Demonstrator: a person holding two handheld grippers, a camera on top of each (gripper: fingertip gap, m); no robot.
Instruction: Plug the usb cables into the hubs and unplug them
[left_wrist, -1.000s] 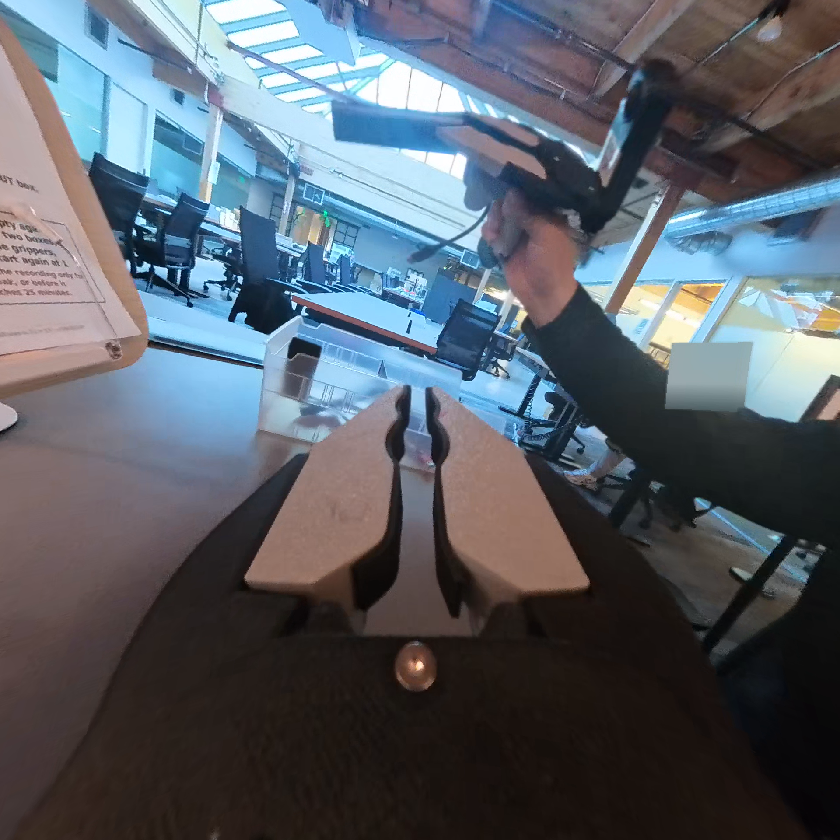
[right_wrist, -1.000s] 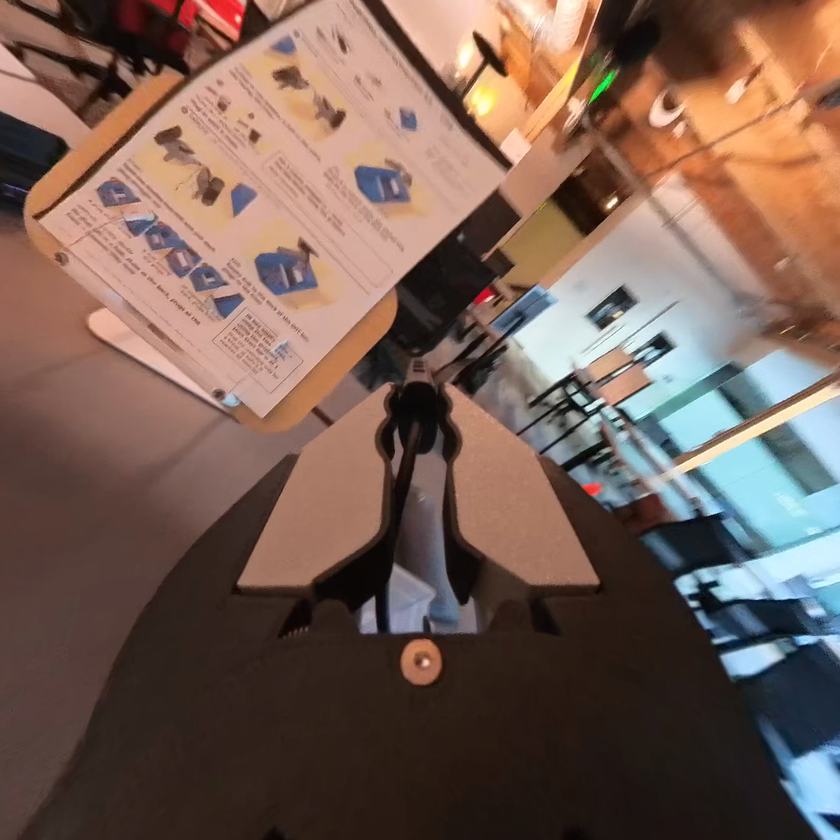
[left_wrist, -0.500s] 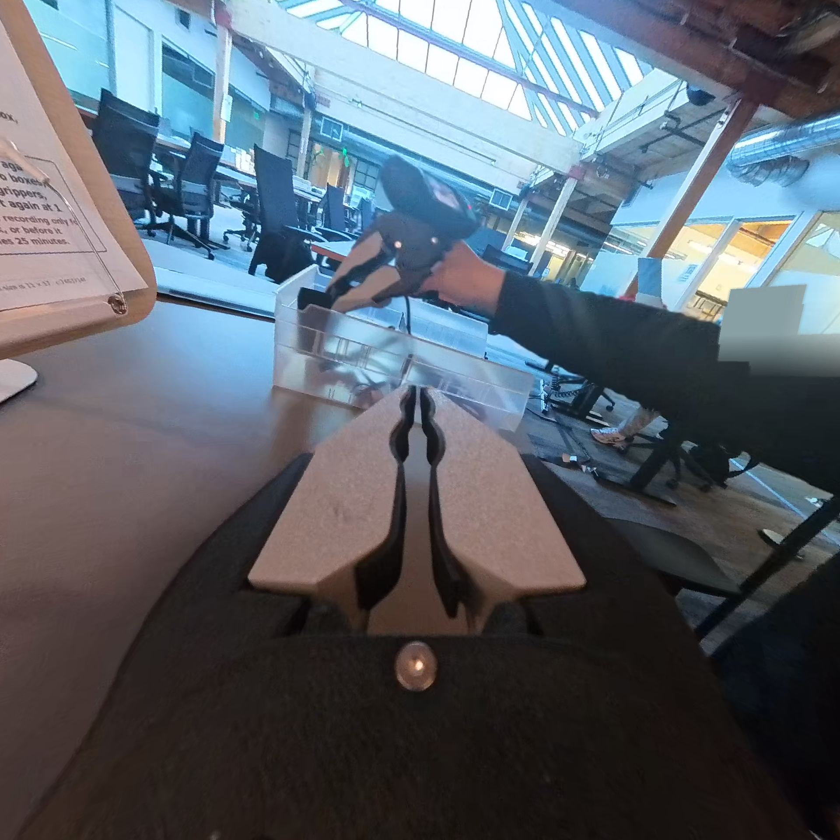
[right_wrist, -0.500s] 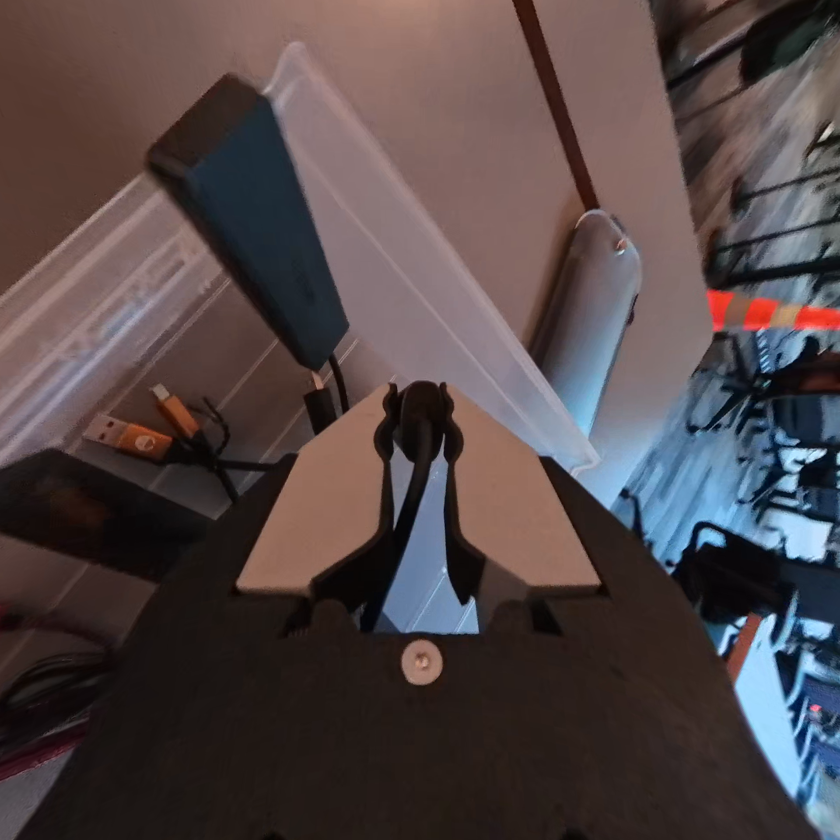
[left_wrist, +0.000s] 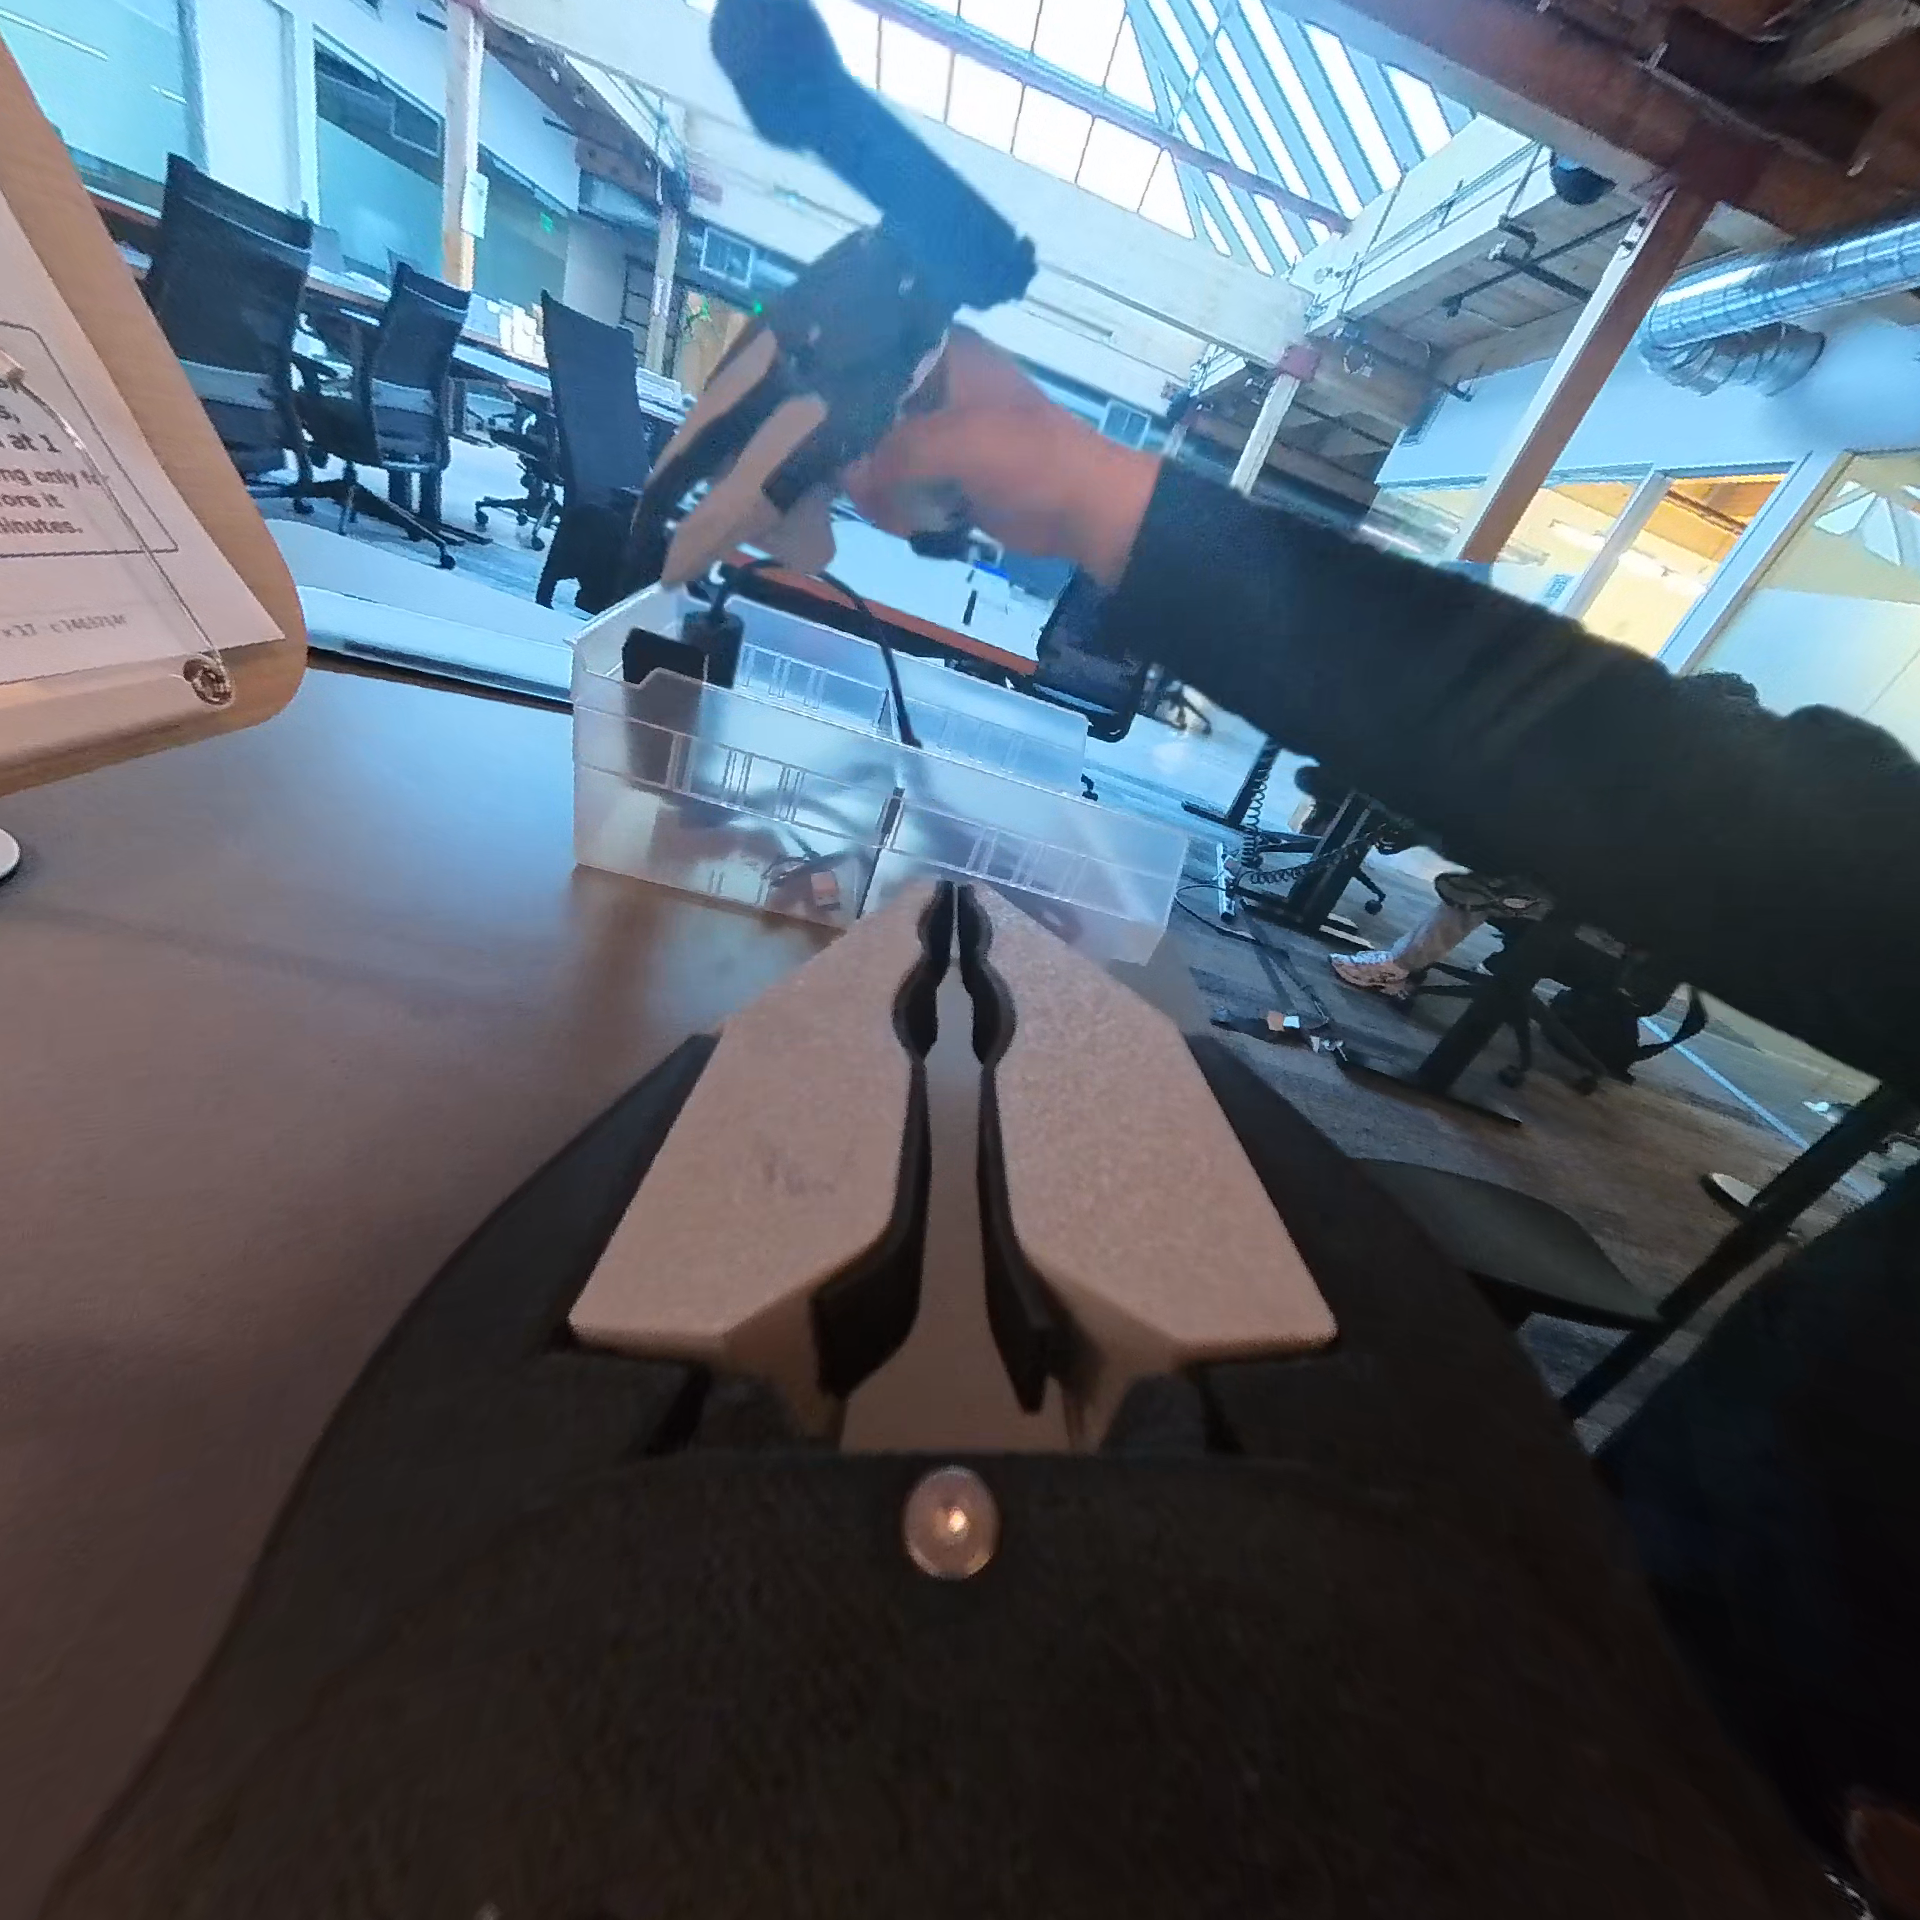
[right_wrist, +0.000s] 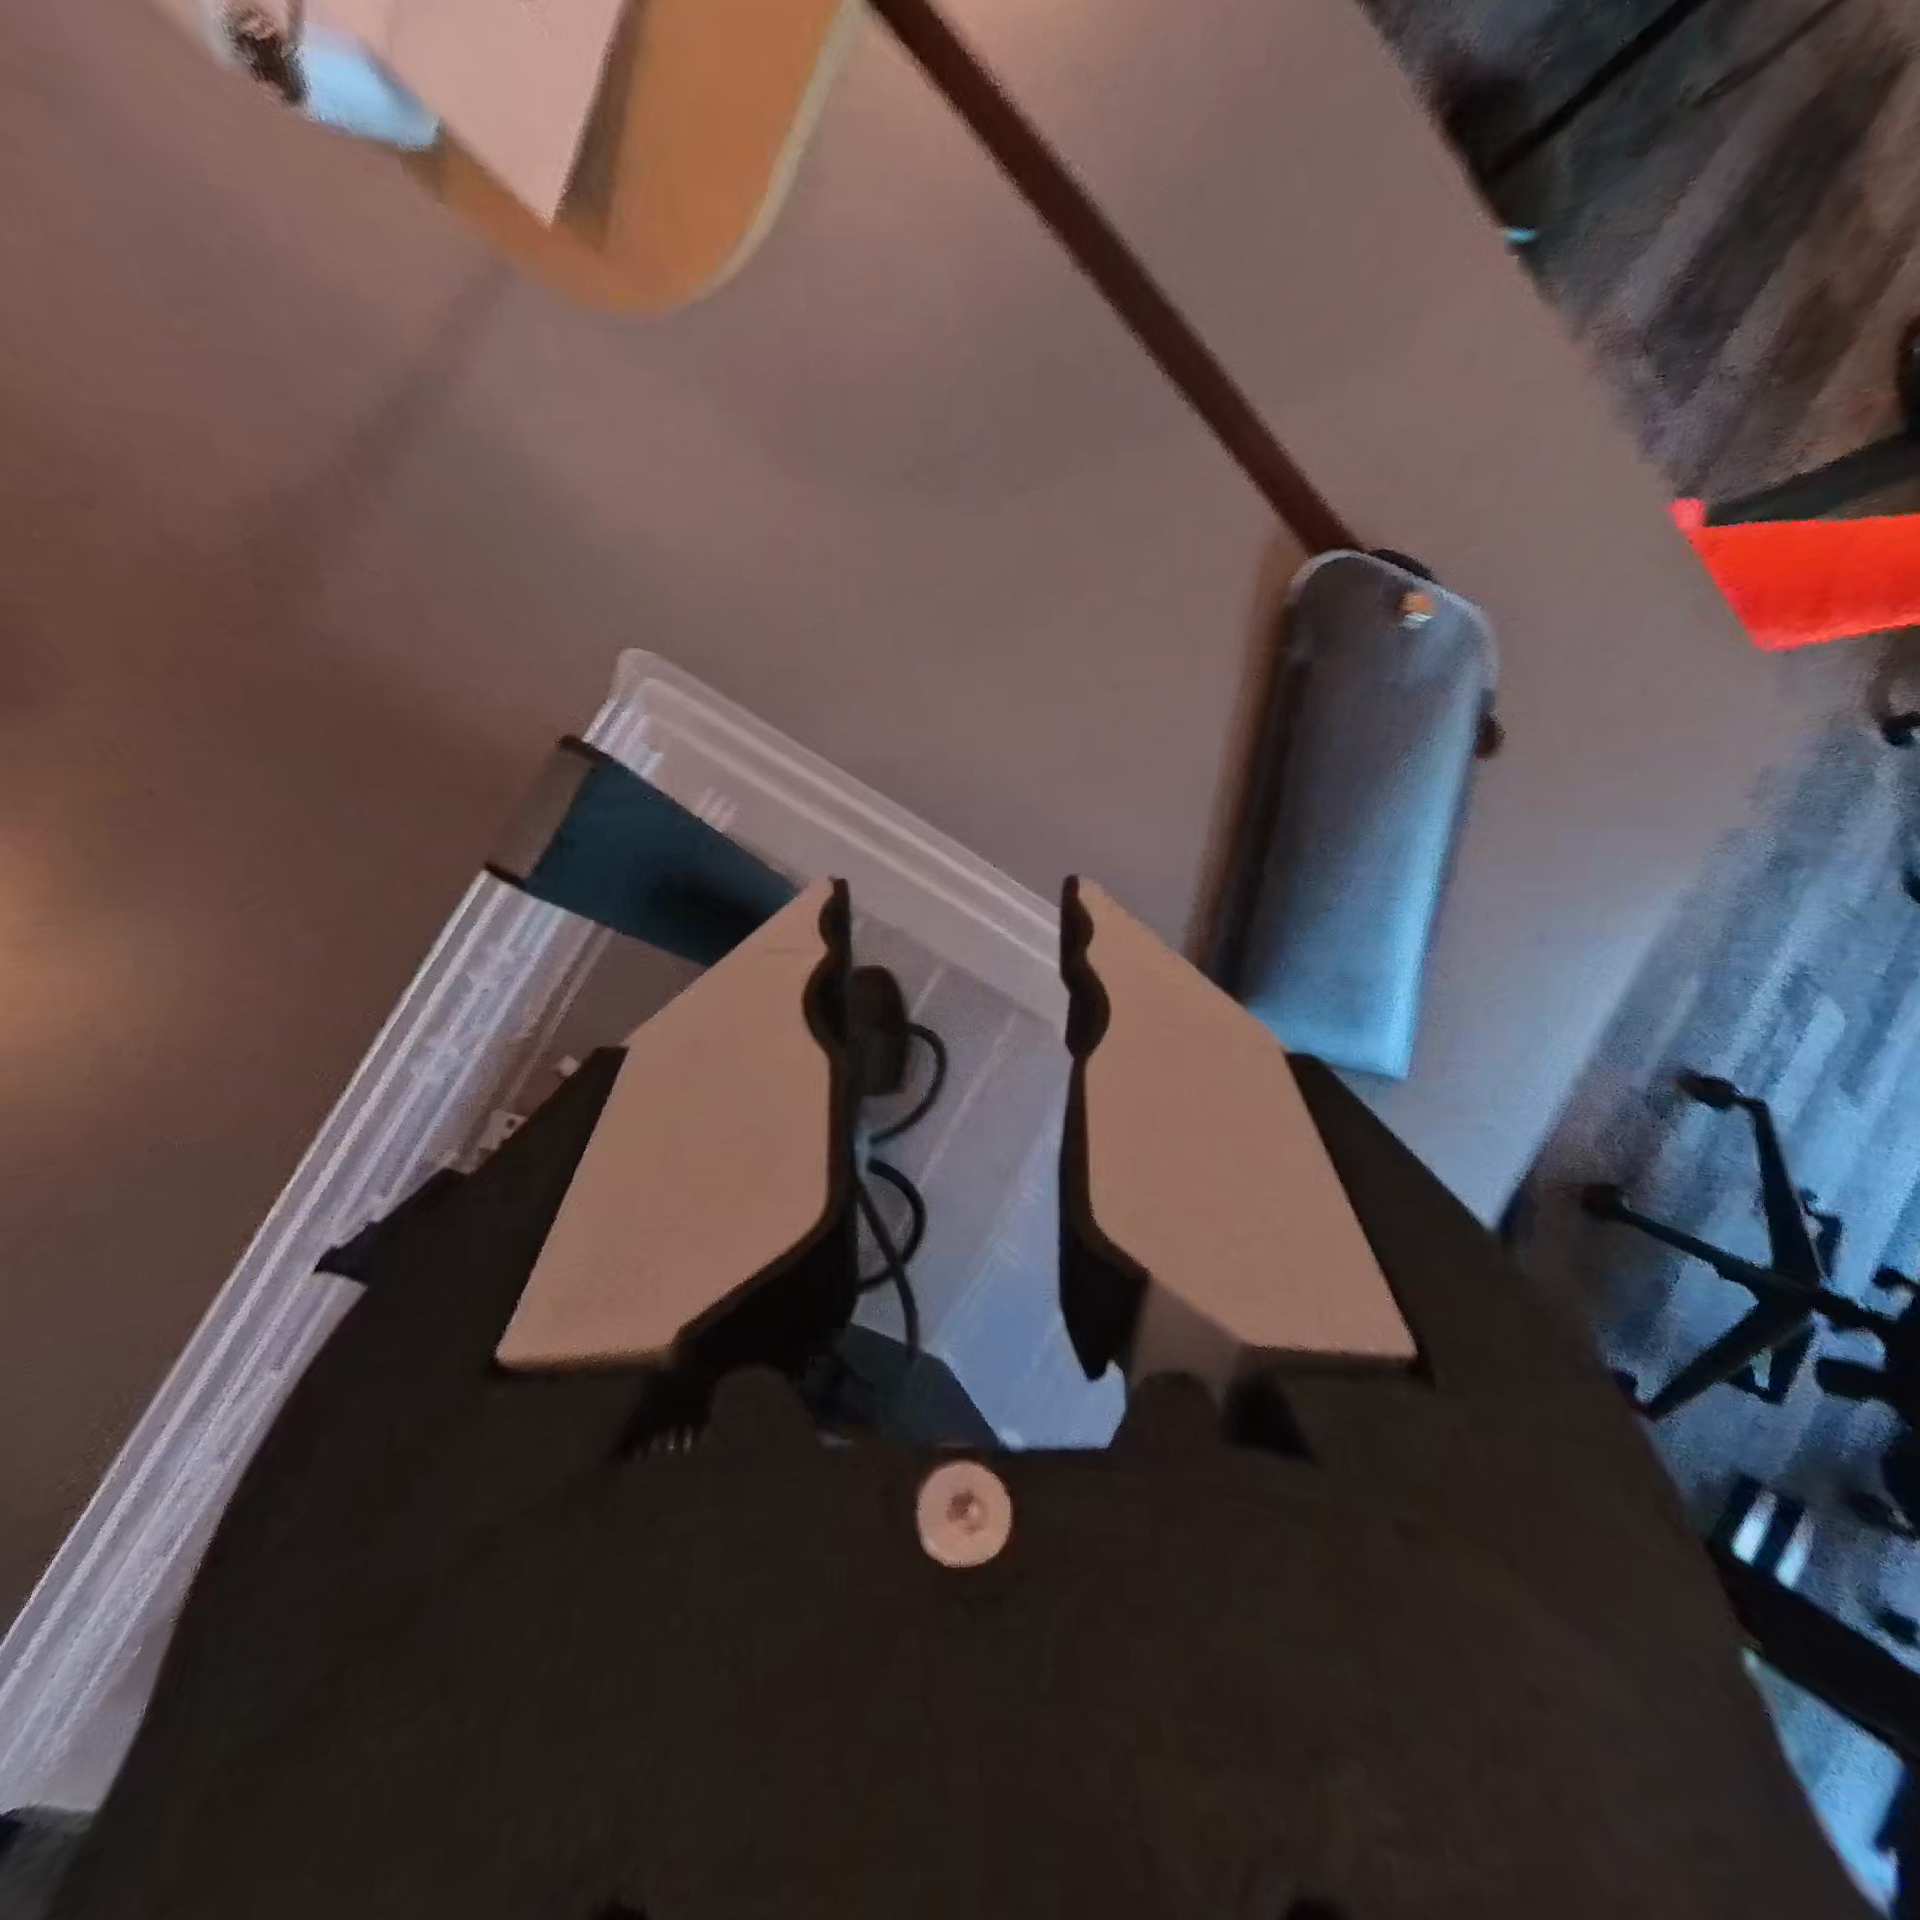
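Right gripper (right_wrist: 951, 914): 2 grey fingers spread apart, empty, poised above clear plastic compartment bin (right_wrist: 312, 1174) on brown table (right_wrist: 727, 520). Black USB cable (right_wrist: 883, 1049) and dark rectangular hub (right_wrist: 634, 862) inside bin. Left gripper (left_wrist: 951, 902): fingers nearly together, empty, near bin.

Left wrist view: low over counter (left_wrist: 312, 987), facing clear bin (left_wrist: 727, 790) nearby. Right wrist view: close above same bin (right_wrist: 312, 1195), looking down.
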